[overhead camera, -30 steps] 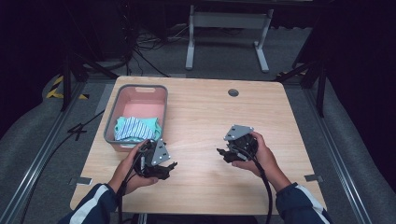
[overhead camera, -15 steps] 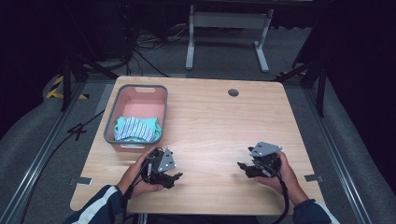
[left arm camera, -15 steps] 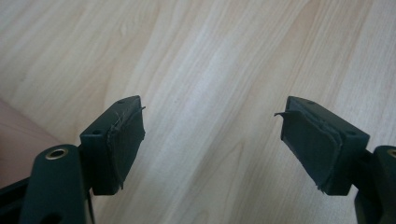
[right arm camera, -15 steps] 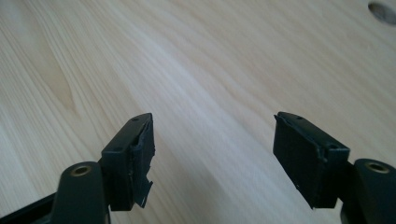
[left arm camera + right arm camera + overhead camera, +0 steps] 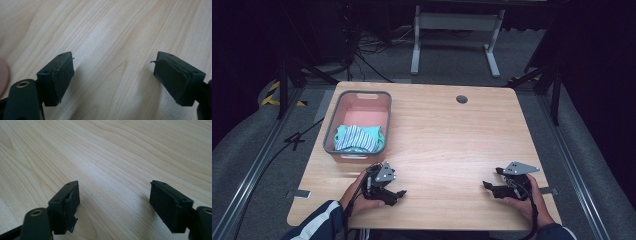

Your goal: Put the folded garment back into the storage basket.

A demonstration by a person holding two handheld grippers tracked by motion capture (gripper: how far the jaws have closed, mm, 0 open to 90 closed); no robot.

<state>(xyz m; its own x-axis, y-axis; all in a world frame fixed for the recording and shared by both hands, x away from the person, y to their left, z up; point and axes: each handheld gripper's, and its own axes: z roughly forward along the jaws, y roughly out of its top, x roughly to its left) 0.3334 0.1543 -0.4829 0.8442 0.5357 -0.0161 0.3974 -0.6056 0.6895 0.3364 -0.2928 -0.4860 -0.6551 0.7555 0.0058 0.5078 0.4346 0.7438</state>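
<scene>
1. Two grippers sat low over the near edge of the table (image 5: 447,150), well apart, one in each hand. Judgement: parked positions, work on the cloth looked finished, since nothing was left out on the wood.
2. Left gripper (image 5: 396,195): jaws stood wide apart and had just been opening. Nothing lay between them, just bare wood grain in the left gripper view. Pads (image 5: 62,80) looked worn, with frayed edges, and touched nothing.
3. Right gripper (image 5: 490,188): same story, jaws spread wide, just been opening, and the gap showed plain tabletop in the right gripper view. Pads (image 5: 71,205) gripped nothing. Its tips pointed inward, toward the left gripper.
4. Beyond the left gripper's jaws, just past them and slightly to the outer side: grey-rimmed pink bin (image 5: 360,95). It sat apart from the jaws, not touched.
5. Folded cloth (image 5: 358,138), teal with a striped piece on top, lay inside the bin at its near end. Judgement: stowed there on purpose, bundled compact so it fit the bin's width.
6. Far from both sets of jaws: a round cable hole (image 5: 461,99) near the table's back edge. Irrelevant to the grip.
</scene>
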